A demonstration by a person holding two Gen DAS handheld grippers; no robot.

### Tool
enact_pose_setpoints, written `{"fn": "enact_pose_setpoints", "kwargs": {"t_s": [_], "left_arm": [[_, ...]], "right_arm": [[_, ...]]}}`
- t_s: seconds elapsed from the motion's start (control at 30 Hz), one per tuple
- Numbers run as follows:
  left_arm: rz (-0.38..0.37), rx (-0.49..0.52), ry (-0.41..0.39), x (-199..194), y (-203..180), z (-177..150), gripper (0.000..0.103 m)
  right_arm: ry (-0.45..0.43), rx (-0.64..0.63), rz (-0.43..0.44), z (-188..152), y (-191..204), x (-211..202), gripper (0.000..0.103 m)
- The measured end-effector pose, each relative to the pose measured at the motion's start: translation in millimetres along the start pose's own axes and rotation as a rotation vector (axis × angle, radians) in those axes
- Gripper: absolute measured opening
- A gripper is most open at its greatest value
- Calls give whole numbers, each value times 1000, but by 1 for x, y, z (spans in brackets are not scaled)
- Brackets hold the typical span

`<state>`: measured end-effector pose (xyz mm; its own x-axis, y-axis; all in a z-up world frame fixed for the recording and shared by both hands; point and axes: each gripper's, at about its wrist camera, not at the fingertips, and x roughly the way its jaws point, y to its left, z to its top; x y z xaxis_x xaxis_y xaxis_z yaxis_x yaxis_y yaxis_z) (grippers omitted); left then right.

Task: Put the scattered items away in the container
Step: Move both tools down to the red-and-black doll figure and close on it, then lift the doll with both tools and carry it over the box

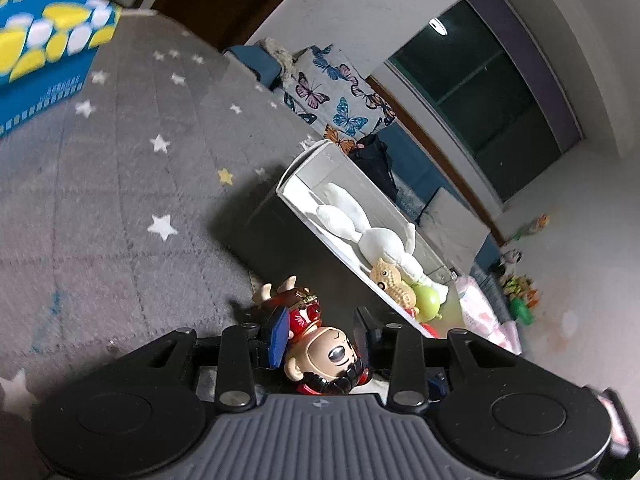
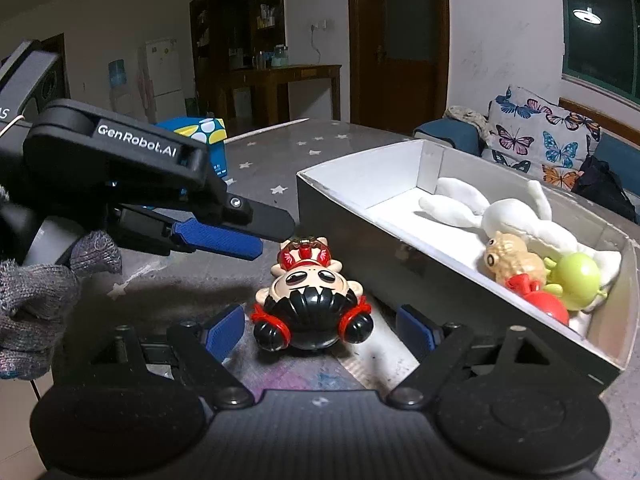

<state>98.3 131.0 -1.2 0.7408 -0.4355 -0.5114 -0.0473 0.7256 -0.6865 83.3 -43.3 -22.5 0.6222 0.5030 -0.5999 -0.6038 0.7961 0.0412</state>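
Grey star-printed matting covers the surface where a doll with black hair buns and a red headpiece lies on its back, low in the middle of the right wrist view, just left of the box. The right gripper has its jaws spread wide, one blue pad on each side of the doll's head, neither pad pressing on it. The left gripper reaches in from the left edge of that view, held by a hand in a grey knitted glove, its fingertips just above the doll's headpiece; in its own view the doll sits between its parted jaws, and I cannot tell whether the pads touch it. The open box already holds a white plush rabbit, a tan owl figure, a green ball and a red toy. A blue and yellow carton stands at the upper left of the left wrist view, and a butterfly cushion rests on a sofa beyond the box.
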Motion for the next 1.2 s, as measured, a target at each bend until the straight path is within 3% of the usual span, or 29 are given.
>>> {"fn": "enact_pose_setpoints", "kwargs": {"t_s": [0.3,0.63,0.87,1.2], "left_arm": [[-57,-141,6,12,25,3,38],[-70,-170,16,20,38,1,39],[-92,-182,25,27,41,-3,40],[-99,-197,38,33,43,-5,46]], "right_arm": [[25,29,3,0,-3,14,85],[41,50,16,-1,-3,25,83],[61,67,28,-5,-3,31,70],[59,87,22,-7,-5,32,69]]}}
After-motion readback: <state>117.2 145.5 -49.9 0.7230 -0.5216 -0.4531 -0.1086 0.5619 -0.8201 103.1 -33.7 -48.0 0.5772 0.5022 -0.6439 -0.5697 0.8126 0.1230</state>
